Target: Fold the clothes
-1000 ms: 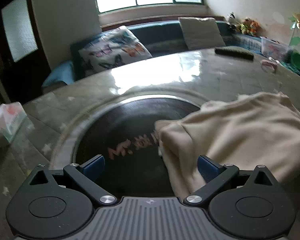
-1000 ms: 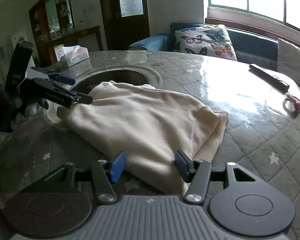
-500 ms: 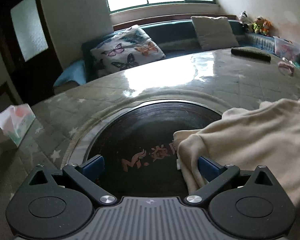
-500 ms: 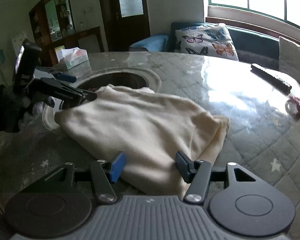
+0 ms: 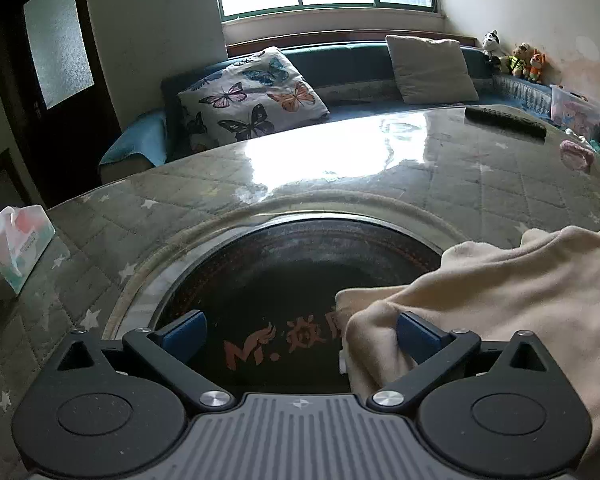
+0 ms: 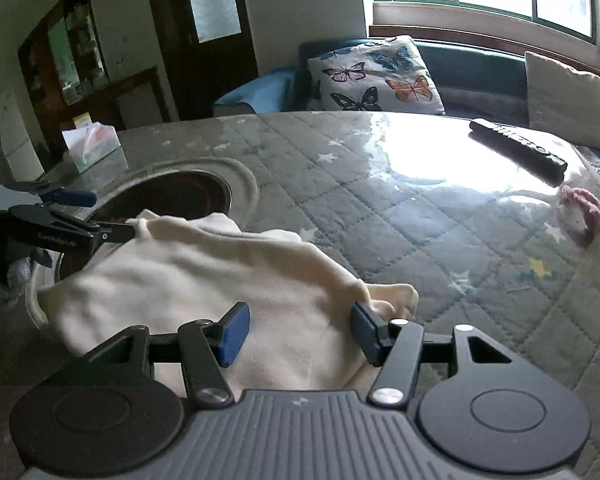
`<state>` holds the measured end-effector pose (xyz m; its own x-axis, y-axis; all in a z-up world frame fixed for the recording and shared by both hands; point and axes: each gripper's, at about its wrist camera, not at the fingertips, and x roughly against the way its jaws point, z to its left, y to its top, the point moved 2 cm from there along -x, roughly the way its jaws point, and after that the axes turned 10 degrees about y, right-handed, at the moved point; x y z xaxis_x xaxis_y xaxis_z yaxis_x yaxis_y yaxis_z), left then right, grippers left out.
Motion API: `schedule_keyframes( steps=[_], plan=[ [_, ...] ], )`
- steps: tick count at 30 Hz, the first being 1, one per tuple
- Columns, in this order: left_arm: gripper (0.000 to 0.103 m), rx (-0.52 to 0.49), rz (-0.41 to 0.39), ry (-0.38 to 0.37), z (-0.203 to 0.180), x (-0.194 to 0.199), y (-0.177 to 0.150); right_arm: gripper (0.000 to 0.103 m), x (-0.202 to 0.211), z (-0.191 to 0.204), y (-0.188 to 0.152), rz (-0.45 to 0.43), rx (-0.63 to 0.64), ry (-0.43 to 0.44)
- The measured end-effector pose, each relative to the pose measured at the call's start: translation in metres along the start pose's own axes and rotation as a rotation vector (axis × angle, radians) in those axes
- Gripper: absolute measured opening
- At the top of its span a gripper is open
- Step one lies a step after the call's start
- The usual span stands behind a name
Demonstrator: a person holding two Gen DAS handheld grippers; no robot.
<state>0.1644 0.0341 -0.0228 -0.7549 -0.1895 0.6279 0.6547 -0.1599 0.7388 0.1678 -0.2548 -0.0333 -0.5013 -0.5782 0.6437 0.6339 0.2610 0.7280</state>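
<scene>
Both sets of jaws stand wide, gripping nothing; the cream garment (image 6: 204,280) lies long from the right gripper (image 6: 296,330) toward the left gripper (image 5: 300,330).

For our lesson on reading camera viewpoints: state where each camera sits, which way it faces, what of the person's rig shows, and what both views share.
Left wrist: sits on the left claw, facing the dark round inset and window sofa; open fingers frame the cream garment edge.
Right wrist: sits on the right claw, facing across the table toward the door; the left claw shows beyond.
Shared: garment, inset, butterfly pillow, remote, tissue box.
</scene>
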Motion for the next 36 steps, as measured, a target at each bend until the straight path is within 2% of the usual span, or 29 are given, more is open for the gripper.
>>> schedule_keyframes(
  steps=[8, 13, 17, 22, 26, 36],
  plan=[
    [0.103, 0.012, 0.025, 0.014, -0.003, -0.007, 0.000, 0.057, 0.000, -0.001, 0.001, -0.005, -0.007, 0.000],
    [0.103, 0.014, 0.028, 0.022, -0.003, -0.005, 0.001, 0.057, 0.007, 0.011, 0.005, -0.016, 0.037, -0.012],
    [0.103, 0.013, 0.026, 0.031, -0.001, -0.002, 0.000, 0.057, 0.016, 0.023, -0.001, -0.027, 0.057, 0.011],
    [0.103, 0.027, 0.023, 0.035, 0.003, 0.008, -0.001, 0.057, 0.026, 0.036, -0.016, -0.019, 0.076, 0.023],
    [0.103, 0.029, 0.020, 0.025, 0.003, 0.019, -0.005, 0.057, 0.035, 0.044, -0.027, -0.011, 0.113, -0.009],
    [0.103, 0.030, 0.022, -0.003, 0.003, 0.053, -0.028, 0.058, 0.050, 0.042, -0.043, -0.008, 0.103, -0.033]
  ],
)
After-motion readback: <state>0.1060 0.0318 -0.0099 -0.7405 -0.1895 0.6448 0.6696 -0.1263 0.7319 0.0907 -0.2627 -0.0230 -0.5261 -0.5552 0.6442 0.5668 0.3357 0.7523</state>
